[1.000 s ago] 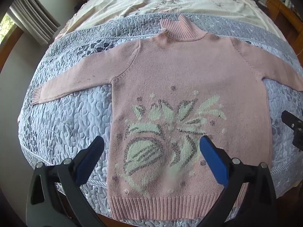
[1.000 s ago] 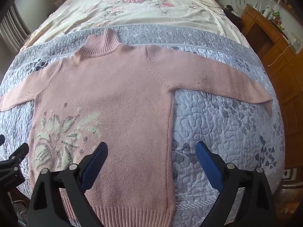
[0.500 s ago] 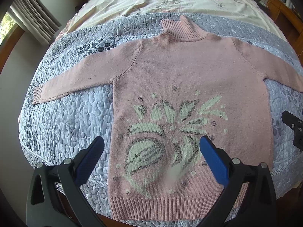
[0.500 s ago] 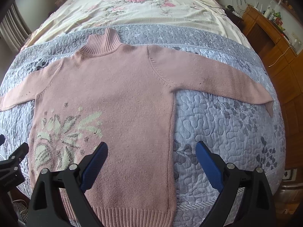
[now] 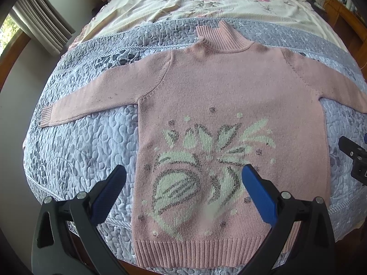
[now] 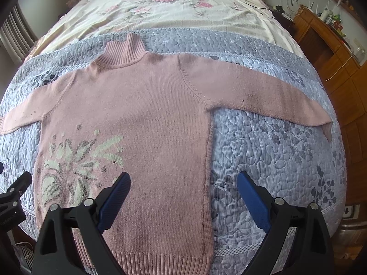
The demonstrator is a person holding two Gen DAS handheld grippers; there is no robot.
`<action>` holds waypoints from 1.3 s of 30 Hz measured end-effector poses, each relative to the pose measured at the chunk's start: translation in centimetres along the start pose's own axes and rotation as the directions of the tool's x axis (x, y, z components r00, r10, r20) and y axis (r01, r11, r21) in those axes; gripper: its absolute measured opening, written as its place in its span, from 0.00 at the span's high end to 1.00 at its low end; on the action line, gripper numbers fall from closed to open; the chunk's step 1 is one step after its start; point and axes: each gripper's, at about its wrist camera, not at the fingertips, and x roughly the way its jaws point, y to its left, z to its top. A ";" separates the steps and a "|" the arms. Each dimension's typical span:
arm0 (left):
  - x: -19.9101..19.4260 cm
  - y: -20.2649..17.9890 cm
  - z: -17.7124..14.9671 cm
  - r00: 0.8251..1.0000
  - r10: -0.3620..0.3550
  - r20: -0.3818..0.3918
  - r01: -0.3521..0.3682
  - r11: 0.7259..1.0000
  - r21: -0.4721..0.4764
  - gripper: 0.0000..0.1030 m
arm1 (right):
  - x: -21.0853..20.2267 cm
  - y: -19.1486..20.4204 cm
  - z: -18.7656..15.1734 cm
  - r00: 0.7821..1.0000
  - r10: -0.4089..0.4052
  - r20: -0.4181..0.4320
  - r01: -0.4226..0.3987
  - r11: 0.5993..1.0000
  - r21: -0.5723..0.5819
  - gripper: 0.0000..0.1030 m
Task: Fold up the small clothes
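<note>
Left wrist view: we saw the sweater (image 5: 231, 105) lying flat on the quilt (image 5: 87, 151), front up, sleeves spread.
Left gripper (image 5: 183, 178): jaws wide apart, empty, hovering over the sweater's lower left edge.
Right gripper (image 6: 183, 183): likewise wide apart and empty, straddling the sweater's right side seam.
Beyond: floral sheet (image 6: 174, 11).

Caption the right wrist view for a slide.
Open right gripper hovers over a pink sweater spread flat on the quilt.
</note>
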 end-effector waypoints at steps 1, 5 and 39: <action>0.0 0.0 0.1 1.000 0.000 0.000 0.000 1.000 0.000 0.03 | 0.0 0.0 0.0 1.000 0.001 0.000 -0.001 1.000 0.000 0.09; 0.0 0.0 0.0 1.000 0.000 0.000 0.000 1.000 0.001 0.03 | 0.1 0.0 0.1 1.000 0.001 0.001 -0.001 1.000 -0.002 0.09; -0.1 0.2 -0.2 1.000 0.010 0.001 -0.010 1.000 -0.003 0.03 | 0.2 -0.2 0.2 1.000 0.004 0.004 -0.004 1.000 0.003 0.09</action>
